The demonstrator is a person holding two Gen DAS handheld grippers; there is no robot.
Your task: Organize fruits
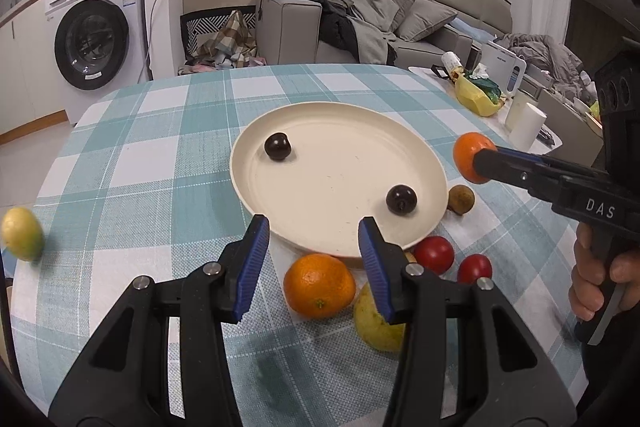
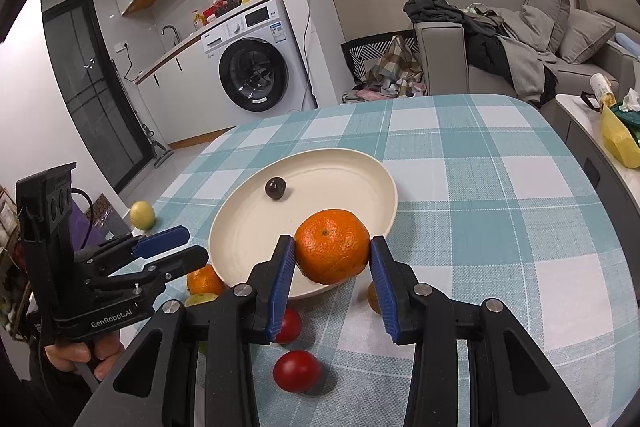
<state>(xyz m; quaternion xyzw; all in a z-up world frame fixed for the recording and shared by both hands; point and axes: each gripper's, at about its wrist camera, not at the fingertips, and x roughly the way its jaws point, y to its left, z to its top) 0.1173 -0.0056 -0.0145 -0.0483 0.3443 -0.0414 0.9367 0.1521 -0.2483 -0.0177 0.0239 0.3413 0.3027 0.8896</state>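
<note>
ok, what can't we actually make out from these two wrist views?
- Second dark fruit on the plate: right wrist view, hidden behind the held orange.
- Brown fruit: right wrist view, mostly behind the right gripper finger.
- Yellow-green fruit: left wrist view, partly behind the left gripper finger.
- Lemon: left wrist view, blurred at the edge.

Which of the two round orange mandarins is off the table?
The mandarin clamped in the right gripper near the cream plate; the other mandarin lies on the tablecloth.
</note>
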